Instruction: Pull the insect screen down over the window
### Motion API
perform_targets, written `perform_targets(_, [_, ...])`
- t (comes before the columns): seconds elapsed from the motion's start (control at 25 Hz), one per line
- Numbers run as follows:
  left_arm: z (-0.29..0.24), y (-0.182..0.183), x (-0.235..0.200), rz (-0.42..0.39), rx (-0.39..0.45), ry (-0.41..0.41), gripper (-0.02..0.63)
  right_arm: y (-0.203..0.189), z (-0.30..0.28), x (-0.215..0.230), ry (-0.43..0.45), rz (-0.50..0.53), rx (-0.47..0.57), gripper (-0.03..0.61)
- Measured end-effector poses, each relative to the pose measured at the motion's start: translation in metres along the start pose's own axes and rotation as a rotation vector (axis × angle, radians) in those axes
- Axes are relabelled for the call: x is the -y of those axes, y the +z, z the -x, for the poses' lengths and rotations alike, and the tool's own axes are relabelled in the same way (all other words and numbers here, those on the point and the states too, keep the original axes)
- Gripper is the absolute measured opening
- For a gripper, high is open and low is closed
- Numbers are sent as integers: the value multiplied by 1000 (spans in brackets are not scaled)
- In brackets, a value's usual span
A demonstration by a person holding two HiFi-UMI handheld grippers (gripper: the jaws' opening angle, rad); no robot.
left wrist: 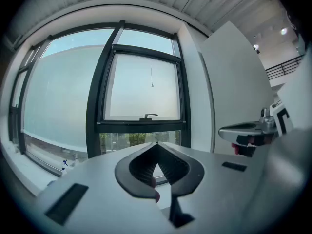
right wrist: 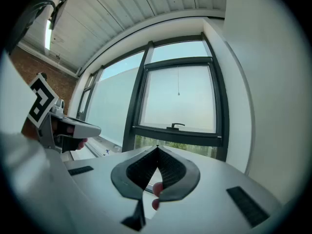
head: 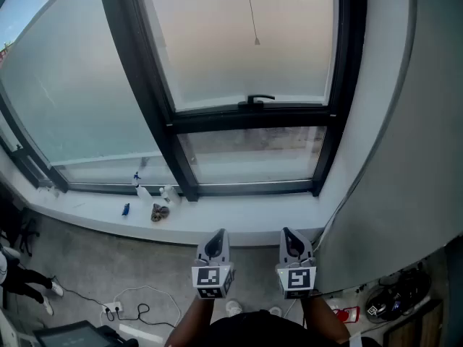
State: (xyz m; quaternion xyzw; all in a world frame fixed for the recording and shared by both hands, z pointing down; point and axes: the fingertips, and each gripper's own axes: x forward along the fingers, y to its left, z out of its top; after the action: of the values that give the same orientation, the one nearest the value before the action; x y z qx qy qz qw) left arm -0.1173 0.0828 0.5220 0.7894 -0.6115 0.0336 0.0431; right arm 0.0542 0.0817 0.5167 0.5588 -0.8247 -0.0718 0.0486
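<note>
A spray bottle (head: pixel 143 191) is standing at the left of the white sill (head: pixel 239 221), and the left tongs (head: pixel 217 236) are hovering below it, fully closed and empty. A thin pull cord (head: pixel 252 13) is hanging before the window (head: pixel 246 118), above its handle (head: pixel 255 100); the insect screen itself is not showing clearly. The right tongs (head: pixel 289 233) are hovering alongside, likewise pressed together, holding nothing

L gripper (head: pixel 218 234) & R gripper (head: pixel 288 233): grey shells, black ribbed jaws, b/w marker cubes (head: pixel 211 280). Person: dark top (head: pixel 253 332).
</note>
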Motion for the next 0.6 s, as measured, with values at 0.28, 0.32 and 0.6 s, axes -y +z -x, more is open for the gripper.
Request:
perform_targets(0.28, [5,-6,-3,-4,-8,-28,3,-2,3,-9,-4,8,-13,3])
perform_targets(0.32, [5,-6,-5,7,-7,-29,3,-3,3,-7,-14,7,-23,3])
perform_targets(0.6, [3,-10,-8,-7,-22,-10,3,-9,2,6,-58,-38,-40,3])
